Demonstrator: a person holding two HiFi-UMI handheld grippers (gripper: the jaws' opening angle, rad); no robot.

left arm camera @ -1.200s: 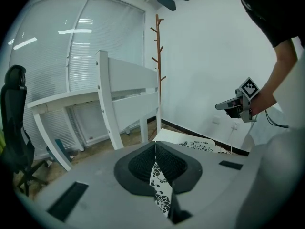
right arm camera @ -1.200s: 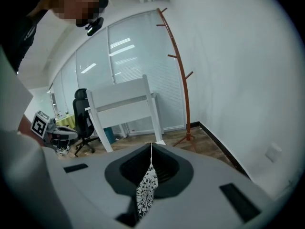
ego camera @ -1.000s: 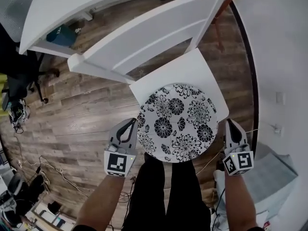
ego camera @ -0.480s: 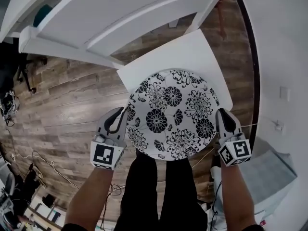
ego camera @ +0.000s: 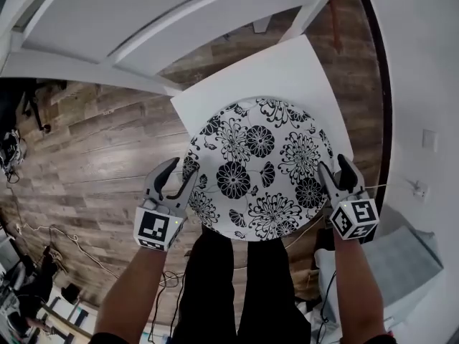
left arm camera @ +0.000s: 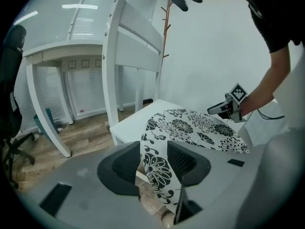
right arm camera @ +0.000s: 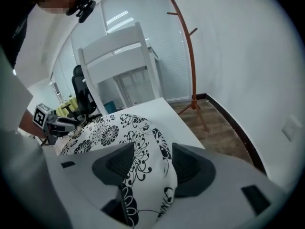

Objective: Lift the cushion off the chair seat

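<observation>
While the left gripper point(ego camera: 182, 173) and right gripper point(ego camera: 336, 169) each clamp an opposite edge of the cushion point(ego camera: 254, 167), it hangs over the chair seat point(ego camera: 244, 84). Full clearance not confirmed; far edge may rest there.

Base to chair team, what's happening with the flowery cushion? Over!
Left gripper and right gripper each clamped on an edge of the cushion. Cushion looks raised off the chair seat. Nothing seen blocking it. Over.
</observation>
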